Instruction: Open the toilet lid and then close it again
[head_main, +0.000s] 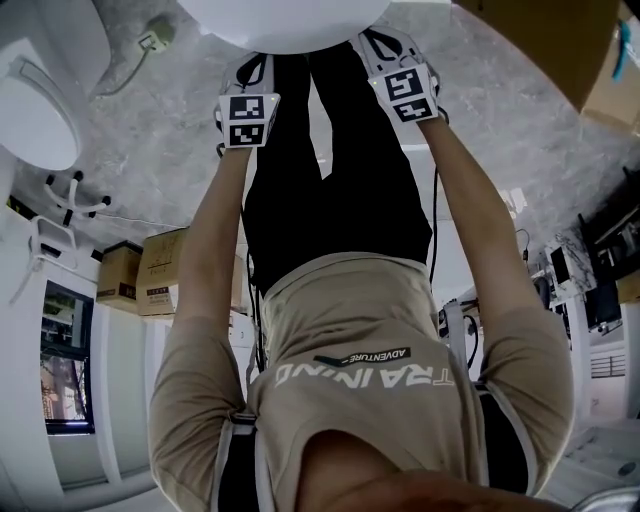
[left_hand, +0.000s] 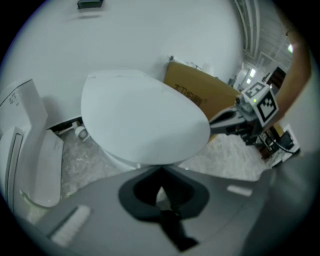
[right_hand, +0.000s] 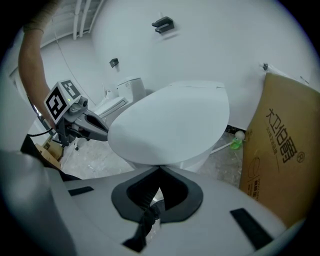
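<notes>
Presently both claws sit at the lid's front rim. The lid (right_hand: 170, 122) lies down flat over the bowl, which stands against the back wall with a box (right_hand: 285, 150) just beside it.

- Lid axis: long axis runs from the near rim straight away to the hinge at the wall. The free end points towards the claws.
- Left claw (left_hand: 160, 171): jaws together, tips at the rim and seemingly touching it, nothing seen between them.
- Right claw (right_hand: 159, 171): the same, jaws together at the rim.
- Position: each keeps to its own side of the front curve, neither clearly nearer.

Judgement: the lid is directly ahead of the tips, so a lift would swing it up and back about the hinge. Whether opening is pending or closing is done cannot be told.
</notes>
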